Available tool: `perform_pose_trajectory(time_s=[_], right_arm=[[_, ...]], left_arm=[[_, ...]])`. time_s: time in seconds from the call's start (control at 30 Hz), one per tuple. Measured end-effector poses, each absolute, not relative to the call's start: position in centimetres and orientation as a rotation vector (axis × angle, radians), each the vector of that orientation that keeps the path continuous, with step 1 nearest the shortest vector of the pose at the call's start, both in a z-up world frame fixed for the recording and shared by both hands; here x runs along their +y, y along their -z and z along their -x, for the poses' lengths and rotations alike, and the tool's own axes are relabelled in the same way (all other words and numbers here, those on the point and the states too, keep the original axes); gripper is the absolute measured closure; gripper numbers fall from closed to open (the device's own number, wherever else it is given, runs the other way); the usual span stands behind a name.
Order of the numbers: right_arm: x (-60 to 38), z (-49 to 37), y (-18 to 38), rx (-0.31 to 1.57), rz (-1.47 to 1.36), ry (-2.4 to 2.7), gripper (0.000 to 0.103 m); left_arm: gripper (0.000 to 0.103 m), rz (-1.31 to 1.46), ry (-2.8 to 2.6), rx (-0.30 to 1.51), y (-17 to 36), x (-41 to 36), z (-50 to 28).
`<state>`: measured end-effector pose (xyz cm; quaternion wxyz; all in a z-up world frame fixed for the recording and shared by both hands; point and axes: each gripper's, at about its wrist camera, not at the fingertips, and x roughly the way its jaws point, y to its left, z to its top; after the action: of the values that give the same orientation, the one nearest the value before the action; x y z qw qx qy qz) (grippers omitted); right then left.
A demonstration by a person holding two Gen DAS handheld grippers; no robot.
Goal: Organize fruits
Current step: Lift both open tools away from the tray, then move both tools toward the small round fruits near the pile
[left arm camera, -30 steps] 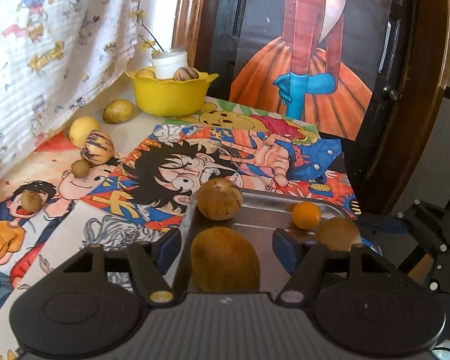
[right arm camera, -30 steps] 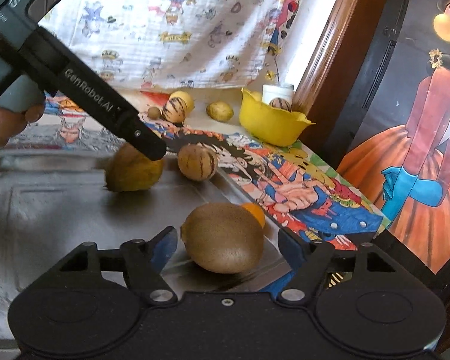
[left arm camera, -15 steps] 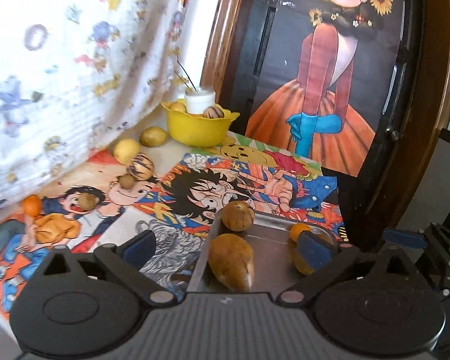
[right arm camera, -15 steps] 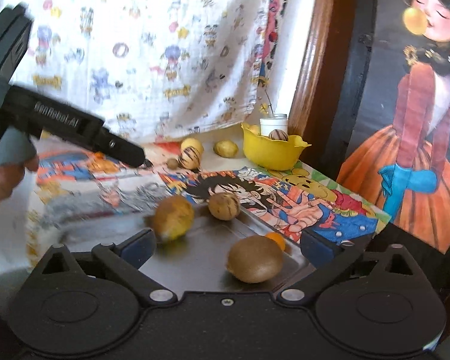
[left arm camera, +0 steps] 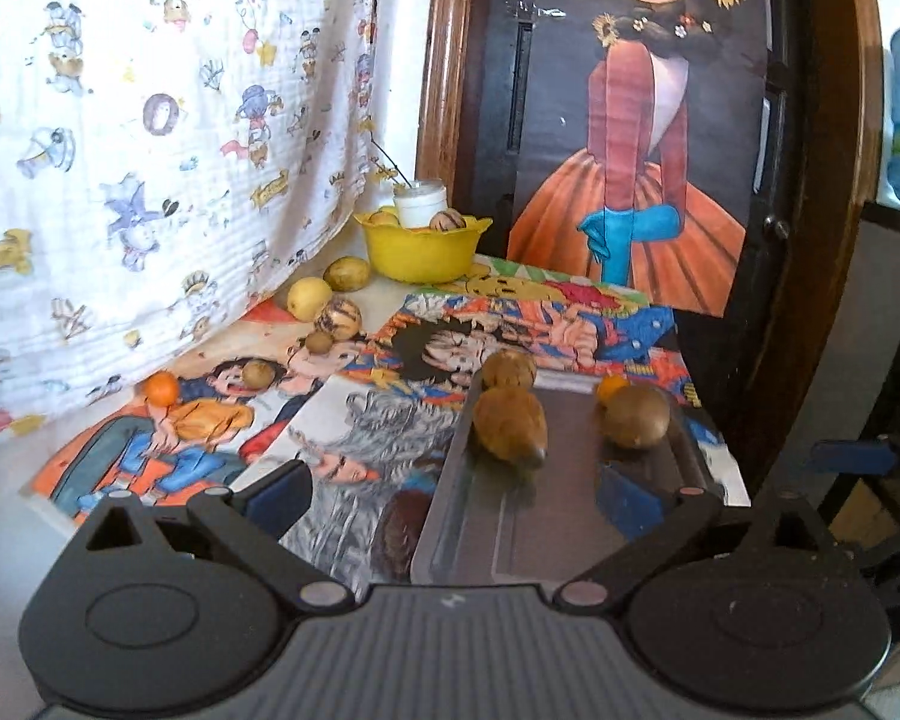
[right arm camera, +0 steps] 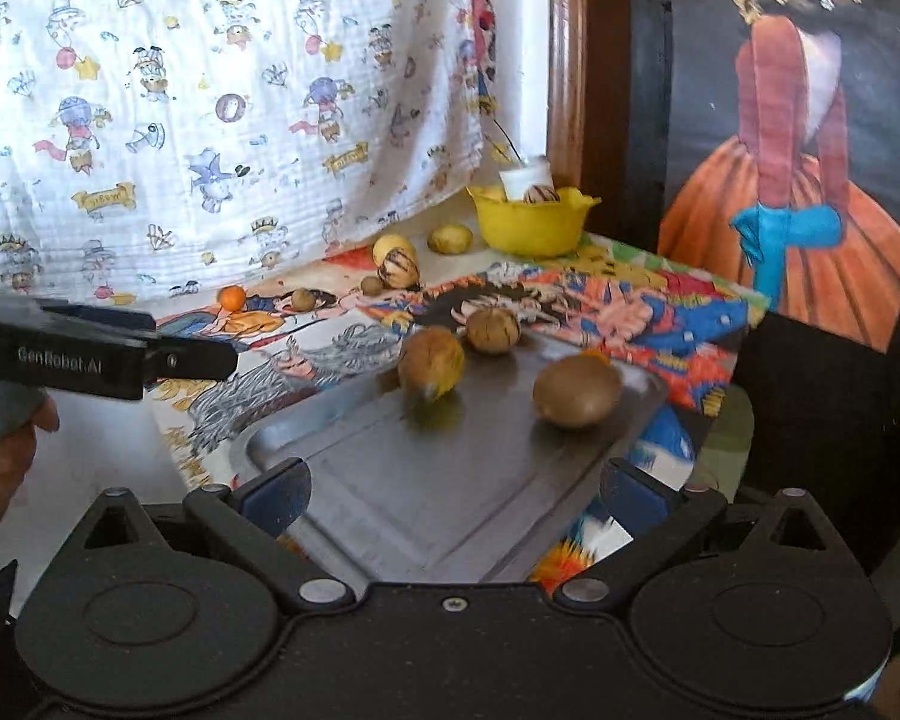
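Observation:
A steel tray (left arm camera: 510, 528) (right arm camera: 450, 498) lies on the cartoon-print table. On it are a brown oval fruit (left arm camera: 510, 429) (right arm camera: 431, 363), a striped round fruit (left arm camera: 509, 368) (right arm camera: 492, 330), a kiwi-like brown fruit (left arm camera: 637, 417) (right arm camera: 576, 390) and a small orange (left arm camera: 612, 387). My left gripper (left arm camera: 453, 495) is open and empty, held back above the tray's near end. My right gripper (right arm camera: 453, 495) is open and empty over the tray. The left gripper also shows in the right wrist view (right arm camera: 120, 360).
A yellow bowl (left arm camera: 417, 249) (right arm camera: 531, 222) with fruit and a white cup stands at the back. Loose fruits lie by the curtain: a potato-like one (left arm camera: 346, 273), a yellow one (left arm camera: 308, 298), a striped one (left arm camera: 337, 320), small brown ones (left arm camera: 258, 373) and an orange (left arm camera: 161, 389).
Both grippers opened wide, let go of the brown fruits on the tray and pulled back and up. The fruits now rest free on the tray.

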<state>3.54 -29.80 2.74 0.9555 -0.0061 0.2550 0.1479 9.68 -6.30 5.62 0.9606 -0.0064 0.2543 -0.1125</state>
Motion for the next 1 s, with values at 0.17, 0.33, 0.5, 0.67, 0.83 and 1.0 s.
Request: perform_pose_trajectory(time_s=[0.17, 0.33, 0.5, 0.67, 0.83, 1.0], right_arm=[[-28.8, -1.6, -2.1, 0.561, -0.084, -0.263, 0.001], [-27.3, -0.2, -1.5, 0.601, -0.152, -0.247, 0.001], [-24.2, 1.1, -0.9, 0.610, -0.084, -0.294, 0.001], [-21.9, 1.2, -0.6, 0.632, -0.024, -0.379, 0.001], [-20.9, 0.3, -0.8, 0.634, 0.018, -0.412, 0.001], [-20.2, -1.7, -2.1, 0.601, 0.009, -0.444, 0.001]], left_arm=[[0.000, 0.001, 0.203, 0.562, -4.5, -5.1, -8.0], [0.000, 0.015, 0.158, 0.605, -3.5, -3.5, -6.4], [0.000, 0.043, 0.103, 0.637, -2.7, -1.6, -5.4], [0.000, 0.047, 0.010, 0.658, -2.2, 0.1, -5.1], [0.000, 0.057, -0.068, 0.681, -1.8, 1.6, -5.4], [0.000, 0.064, -0.123, 0.690, -1.7, 3.0, -6.1]])
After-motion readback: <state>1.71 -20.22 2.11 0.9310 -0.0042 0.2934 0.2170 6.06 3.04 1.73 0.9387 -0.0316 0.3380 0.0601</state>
